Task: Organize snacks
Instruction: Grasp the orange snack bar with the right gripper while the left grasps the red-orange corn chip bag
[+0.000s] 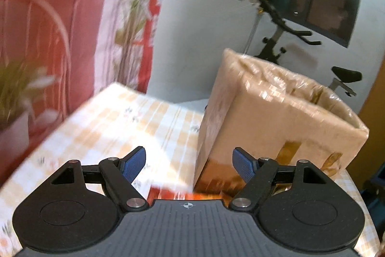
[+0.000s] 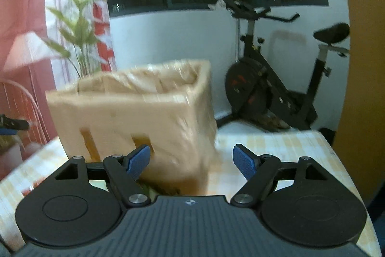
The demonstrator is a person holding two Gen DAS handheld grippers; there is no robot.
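An open-topped cardboard box (image 1: 276,117) wrapped in clear tape stands on the checked tablecloth (image 1: 115,127). My left gripper (image 1: 189,164) is open and empty, close to the box's near left corner. An orange-red snack packet (image 1: 182,194) shows blurred at the box's foot, just above the gripper body. In the right wrist view the same box (image 2: 134,117) stands ahead and to the left. My right gripper (image 2: 192,161) is open and empty, near the box's right corner. A greenish packet (image 2: 149,189) lies at the box's base. What the box holds is hidden.
The table (image 2: 288,148) has a yellow checked cloth; its far edge lies just behind the box. An exercise bike (image 2: 276,88) stands on the floor beyond. A potted plant (image 2: 79,35) and red curtains (image 1: 48,28) are at the left. My left gripper's fingertip (image 2: 12,124) shows at the left edge.
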